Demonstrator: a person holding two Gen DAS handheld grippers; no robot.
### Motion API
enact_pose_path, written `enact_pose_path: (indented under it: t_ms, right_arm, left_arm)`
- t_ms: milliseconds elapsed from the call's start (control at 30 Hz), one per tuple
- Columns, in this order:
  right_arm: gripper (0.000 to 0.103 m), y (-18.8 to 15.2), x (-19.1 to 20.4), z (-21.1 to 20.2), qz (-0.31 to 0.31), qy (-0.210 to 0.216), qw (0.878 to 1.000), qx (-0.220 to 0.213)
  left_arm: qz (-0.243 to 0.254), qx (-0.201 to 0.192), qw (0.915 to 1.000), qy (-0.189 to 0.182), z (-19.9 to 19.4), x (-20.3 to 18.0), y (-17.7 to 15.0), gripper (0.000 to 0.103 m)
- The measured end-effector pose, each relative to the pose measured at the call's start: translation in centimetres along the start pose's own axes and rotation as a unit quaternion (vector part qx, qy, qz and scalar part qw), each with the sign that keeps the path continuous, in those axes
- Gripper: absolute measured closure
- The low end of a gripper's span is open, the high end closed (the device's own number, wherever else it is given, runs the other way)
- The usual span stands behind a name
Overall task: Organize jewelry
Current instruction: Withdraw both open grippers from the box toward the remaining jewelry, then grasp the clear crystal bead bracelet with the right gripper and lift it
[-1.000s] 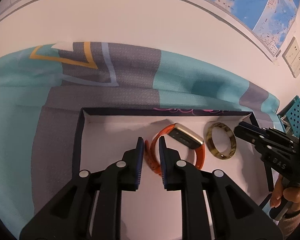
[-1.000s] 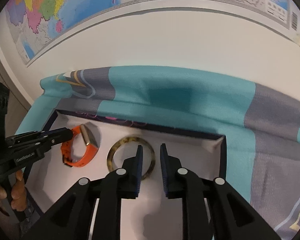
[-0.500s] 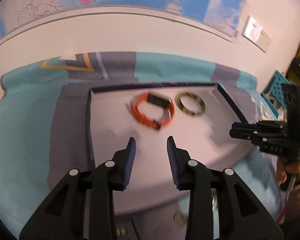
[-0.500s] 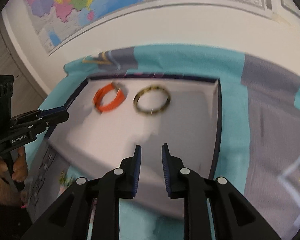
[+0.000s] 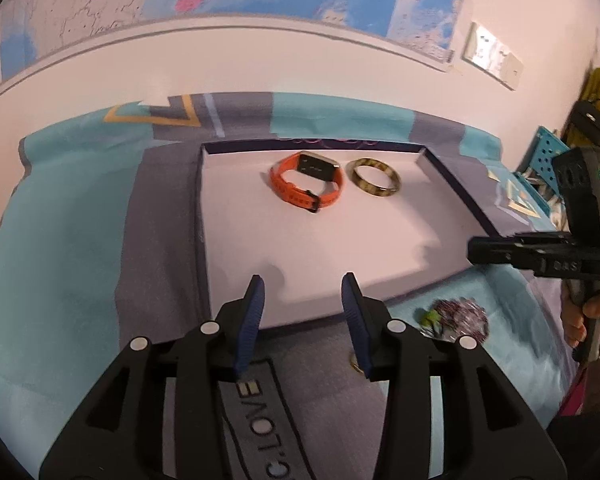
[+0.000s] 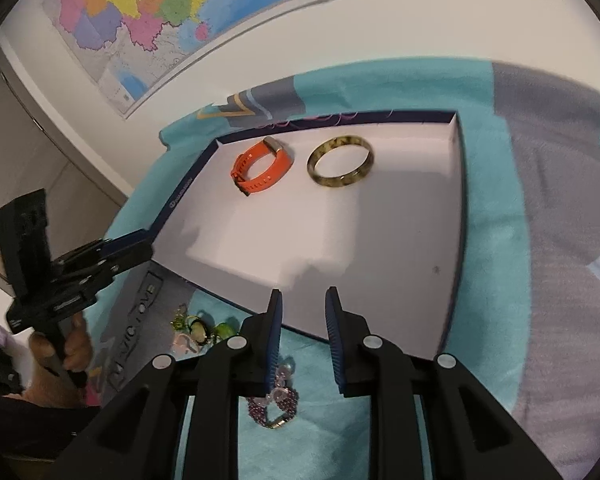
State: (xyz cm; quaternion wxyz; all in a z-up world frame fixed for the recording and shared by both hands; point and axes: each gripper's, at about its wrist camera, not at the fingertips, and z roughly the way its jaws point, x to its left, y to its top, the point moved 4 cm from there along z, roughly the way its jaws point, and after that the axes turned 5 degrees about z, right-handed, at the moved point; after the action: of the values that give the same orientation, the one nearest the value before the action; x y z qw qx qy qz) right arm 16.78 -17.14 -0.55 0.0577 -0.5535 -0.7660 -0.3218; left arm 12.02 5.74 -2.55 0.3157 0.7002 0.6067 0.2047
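Observation:
A white tray with a dark blue rim lies on the cloth. In it, at the far end, are an orange watch band and a tortoiseshell bangle. My left gripper is open and empty over the tray's near edge. My right gripper is open a little and empty over the near edge too. On the cloth in front of the tray lie a purple beaded bracelet, green beaded jewelry and a small gold ring.
A teal and grey cloth covers the table. A white wall with a map stands behind. A blue perforated basket is at the far right in the left wrist view.
Both grippers have pulled back from the far end of the tray to its near edge. The left has let go of the orange band and opened wide; the right opened slightly.

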Motion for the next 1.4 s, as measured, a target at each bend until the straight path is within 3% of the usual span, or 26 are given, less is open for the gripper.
enact_pose_path:
  t_ms: [67,133,233,400,667,867,1200,1400]
  right_arm:
    - [0.081,-0.2,0.5,-1.3,-0.015,-0.009,0.999,-0.029]
    - [0.080,-1.0,1.8,-2.5,-0.039,0.013,0.998,-0.040]
    - [0.069,-2.8,3.9,-2.6,-0.086,0.010,0.996,-0.027]
    - [0.050,-5.6,6.4,-0.2,-0.148,-0.034,0.988,-0.005]
    - [0.049,-6.5,7.2,2.0,-0.181,-0.075,0.981,-0.001]
    - [0.063,-6.6,6.5,2.5,-0.176,-0.090,0.980,-0.004]
    - [0.096,-6.3,6.1,0.8,-0.157,-0.070,0.985,-0.024]
    - [0.096,-5.8,6.2,-1.0,-0.143,-0.050,0.987,-0.047]
  left_arm:
    - [0.010,-0.005,0.9999,-0.002,-0.6,-0.6,-0.4,0.062]
    - [0.022,-0.008,0.9997,-0.009,-1.0,-1.4,-0.9,0.060]
    - [0.036,-0.009,0.9991,-0.021,-1.4,-2.4,-1.8,0.058]
    - [0.052,-0.011,0.9981,-0.029,-1.8,-3.6,-3.3,0.054]
    - [0.053,-0.008,0.9982,-0.026,-2.5,-3.9,-5.0,0.050]
    - [0.036,-0.008,0.9991,-0.023,-2.9,-2.9,-5.6,0.049]
    - [0.026,-0.005,0.9995,-0.019,-3.4,-2.2,-6.5,0.048]
    - [0.039,-0.002,0.9987,-0.034,-3.3,-3.3,-6.7,0.049]
